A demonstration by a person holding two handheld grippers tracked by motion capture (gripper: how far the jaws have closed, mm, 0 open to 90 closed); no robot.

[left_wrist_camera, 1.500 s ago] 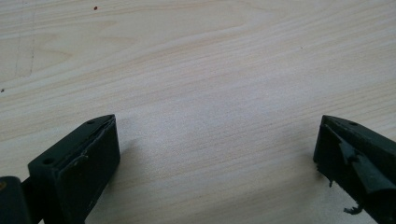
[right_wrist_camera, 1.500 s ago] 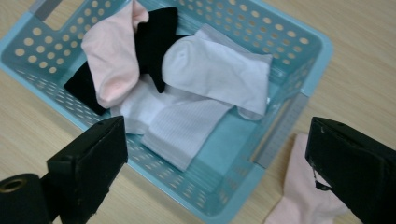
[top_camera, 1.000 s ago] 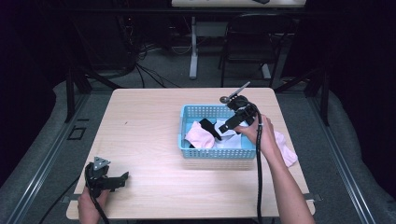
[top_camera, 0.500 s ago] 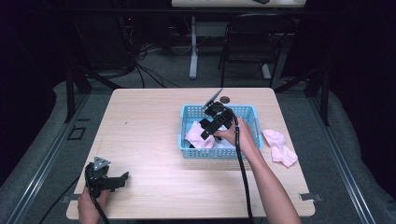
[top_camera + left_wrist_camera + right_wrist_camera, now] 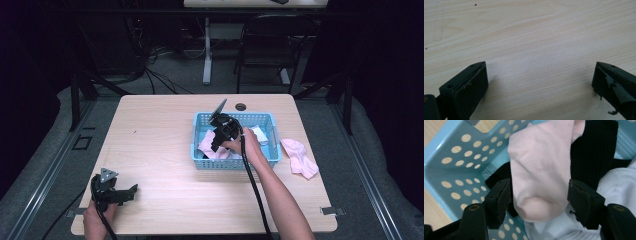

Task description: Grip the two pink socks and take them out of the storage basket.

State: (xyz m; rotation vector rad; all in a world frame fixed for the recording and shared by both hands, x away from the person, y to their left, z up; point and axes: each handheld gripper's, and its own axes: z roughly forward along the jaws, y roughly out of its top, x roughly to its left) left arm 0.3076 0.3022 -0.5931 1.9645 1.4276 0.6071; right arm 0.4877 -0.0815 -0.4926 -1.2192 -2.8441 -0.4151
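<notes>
Pink cloth, a sock [image 5: 541, 180], lies toe-down in the left part of a blue basket [image 5: 270, 159], and the right tongs [image 5: 539, 197] straddle it. In the right gripper view the two black jaws stand on either side of the sock's rounded end, the left one close against its edge and the right one just beside it; they have just been closing with the sock between them, and whether the pads press on the cloth yet I cannot tell. Under the sock lies a black ribbed cloth [image 5: 596, 157], and a white cloth [image 5: 621, 185] sits at the right, touching both. The basket's perforated wall and floor show to the left of the sock.

From the high view the right tongs [image 5: 216, 144] point down into the basket near its left end, held by the right hand [image 5: 247, 147], with the cable trailing back along the forearm. A second pink sock [image 5: 299, 157] lies on the wooden surface [image 5: 160, 135] just beside the basket's right wall.

The left tongs [image 5: 131, 192] rest on the surface near its front left corner, well apart from the basket, in the left hand [image 5: 95, 220]. Their jaws stand wide apart with bare wood between them.
</notes>
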